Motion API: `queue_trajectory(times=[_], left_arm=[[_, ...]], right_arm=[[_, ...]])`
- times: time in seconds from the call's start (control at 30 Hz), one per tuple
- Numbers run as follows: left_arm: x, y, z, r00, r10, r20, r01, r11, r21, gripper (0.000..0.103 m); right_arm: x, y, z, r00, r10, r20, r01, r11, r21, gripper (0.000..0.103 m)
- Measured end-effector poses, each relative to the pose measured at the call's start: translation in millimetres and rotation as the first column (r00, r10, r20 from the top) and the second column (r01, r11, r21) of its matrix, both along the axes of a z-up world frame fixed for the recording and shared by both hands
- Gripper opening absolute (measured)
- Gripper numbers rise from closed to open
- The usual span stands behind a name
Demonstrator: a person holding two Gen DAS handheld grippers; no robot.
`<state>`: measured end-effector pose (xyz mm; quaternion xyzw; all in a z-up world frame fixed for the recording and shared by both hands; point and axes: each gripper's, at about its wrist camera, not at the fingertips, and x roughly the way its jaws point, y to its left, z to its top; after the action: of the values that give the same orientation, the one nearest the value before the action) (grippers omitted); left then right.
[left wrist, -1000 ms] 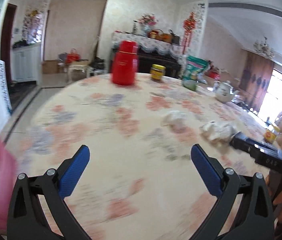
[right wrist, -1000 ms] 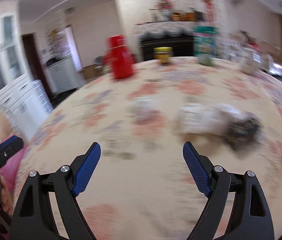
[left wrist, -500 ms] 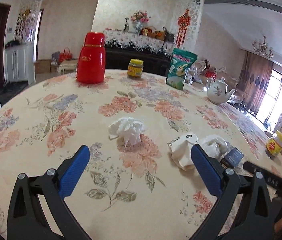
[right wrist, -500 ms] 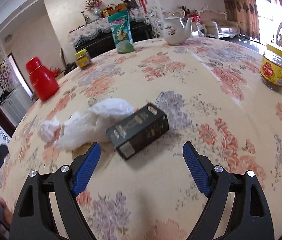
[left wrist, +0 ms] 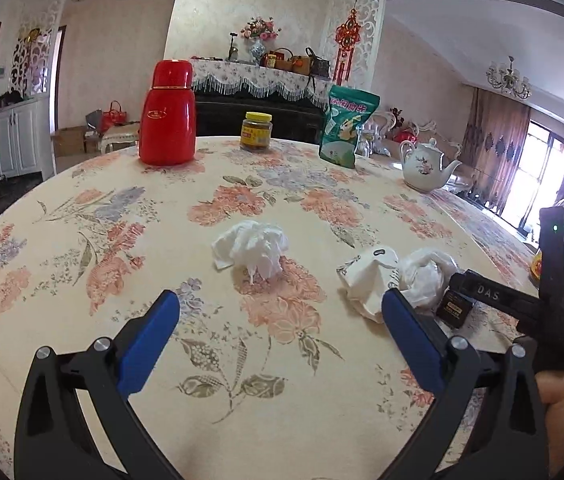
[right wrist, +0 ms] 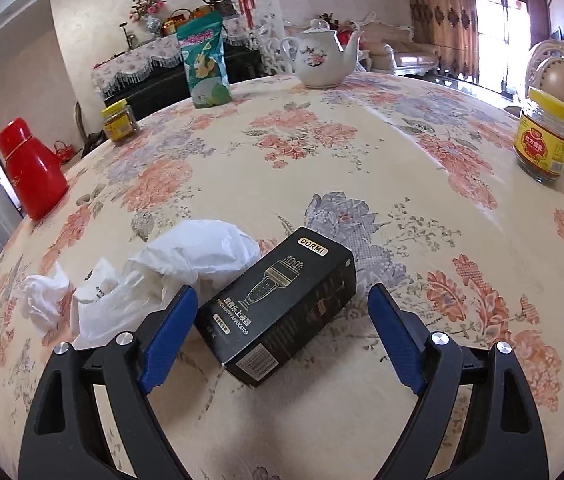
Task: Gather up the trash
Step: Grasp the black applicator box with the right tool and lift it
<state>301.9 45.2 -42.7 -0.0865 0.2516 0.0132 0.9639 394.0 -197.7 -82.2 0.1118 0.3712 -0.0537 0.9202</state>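
Observation:
On the flowered tablecloth (left wrist: 130, 240) lies a crumpled white tissue (left wrist: 252, 250), just ahead of my open left gripper (left wrist: 281, 300), which has nothing between its fingers. To the tissue's right are a crumpled white plastic bag (left wrist: 422, 274) and a black carton (left wrist: 456, 308). In the right wrist view the black carton (right wrist: 278, 304) lies flat between the fingers of my open right gripper (right wrist: 282, 294). The left pad is close to the carton's edge and there is a gap at the right pad. The plastic bag (right wrist: 186, 256) sits left of the carton, and the tissue (right wrist: 42, 296) is farther left.
A red thermos (left wrist: 168, 114), a yellow-lidded jar (left wrist: 257, 131), a green snack bag (left wrist: 348, 126) and a white teapot (left wrist: 426, 166) stand along the table's far side. Another yellow-lidded jar (right wrist: 544, 140) stands near the right edge, by a padded chair (right wrist: 562, 80).
The left gripper swung onto the table and settled facing the tissue. The right gripper came down and closer, so the black carton now lies between its fingers. Both stayed open.

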Motion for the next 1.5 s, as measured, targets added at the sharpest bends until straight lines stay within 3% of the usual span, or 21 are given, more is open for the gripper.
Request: queue_trajectory(times=[0.3, 0.47, 0.63, 0.83, 0.93, 1.03, 1.5], left_arm=[[-3.3, 8.6, 4.2, 1.000, 0.019, 0.008, -0.019, 1.000, -0.025, 0.098], [-6.0, 6.0, 5.9, 1.000, 0.019, 0.021, -0.019, 1.000, -0.007, 0.098], [-4.8, 7.4, 4.7, 1.000, 0.022, 0.017, -0.022, 1.000, -0.006, 0.098], [-0.6, 10.0, 2.2, 1.000, 0.024, -0.002, -0.024, 1.000, -0.018, 0.098], [-1.6, 8.1, 3.0, 1.000, 0.019, 0.001, -0.019, 1.000, -0.017, 0.098], [-3.3, 4.4, 3.5, 1.000, 0.012, 0.008, -0.011, 1.000, -0.003, 0.098], [2.1, 12.2, -0.1, 0.999, 0.039, -0.018, -0.038, 0.999, 0.011, 0.098]], right_arm=[[-37.2, -16.9, 11.3, 1.000, 0.000, -0.030, -0.005, 0.987, -0.160, 0.076], [-33.1, -21.2, 13.9, 1.000, -0.005, 0.011, 0.006, 0.998, -0.064, 0.076], [-6.6, 9.0, 12.3, 1.000, -0.016, 0.008, 0.017, 0.998, -0.066, 0.076], [10.6, 25.9, -2.8, 0.996, -0.054, -0.064, 0.043, 0.985, -0.167, 0.075], [-1.5, 16.9, -4.7, 0.997, -0.044, -0.062, 0.033, 0.985, -0.172, 0.064], [-13.4, 8.1, -5.0, 0.997, -0.021, -0.071, 0.010, 0.987, -0.163, 0.051], [-8.2, -15.3, -11.7, 0.996, 0.054, -0.065, -0.054, 0.999, 0.001, 0.049]])
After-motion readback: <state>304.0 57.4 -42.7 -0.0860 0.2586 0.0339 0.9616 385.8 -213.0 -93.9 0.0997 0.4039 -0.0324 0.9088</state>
